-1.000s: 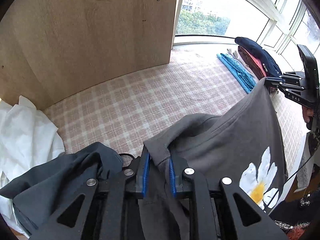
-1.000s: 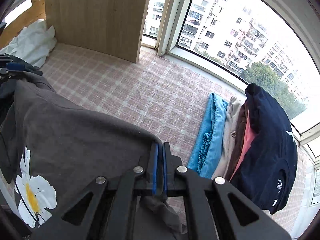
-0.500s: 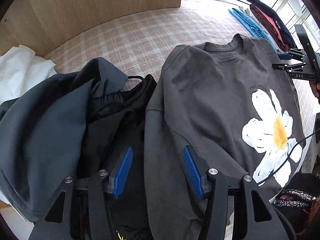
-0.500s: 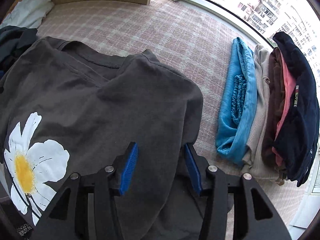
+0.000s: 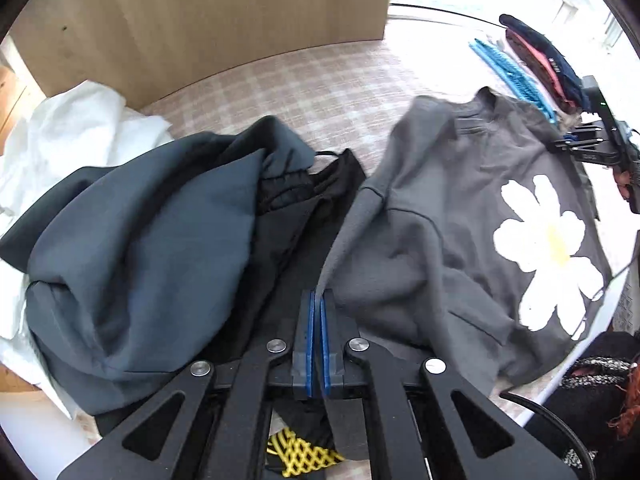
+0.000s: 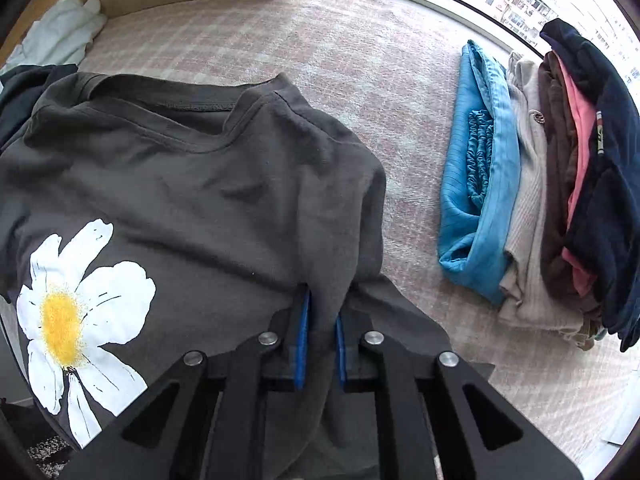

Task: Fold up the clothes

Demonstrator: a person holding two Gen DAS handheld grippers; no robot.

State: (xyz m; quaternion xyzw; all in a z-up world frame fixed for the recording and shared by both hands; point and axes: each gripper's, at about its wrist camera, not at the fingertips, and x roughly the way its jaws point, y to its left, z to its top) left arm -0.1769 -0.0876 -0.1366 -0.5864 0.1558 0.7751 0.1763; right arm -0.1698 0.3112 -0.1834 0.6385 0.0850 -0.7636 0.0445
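Observation:
A dark grey T-shirt (image 5: 460,216) with a white daisy print lies face up on the checked cloth, collar to the far side. It also shows in the right wrist view (image 6: 200,184). My left gripper (image 5: 316,304) is shut at the shirt's left sleeve edge; whether cloth is between the pads I cannot tell. My right gripper (image 6: 320,312) is shut on a fold of the shirt's right sleeve. It also shows in the left wrist view (image 5: 576,144) at the shirt's far right.
A heap of dark blue-grey and black clothes (image 5: 152,248) lies left of the shirt, over white cloth (image 5: 80,128). A row of folded clothes (image 6: 552,184), blue to navy, lies at the right. A wooden panel (image 5: 200,24) stands behind.
The shirt was held up, then laid flat and released. Both grippers, open half a second ago, have now closed at the sleeves.

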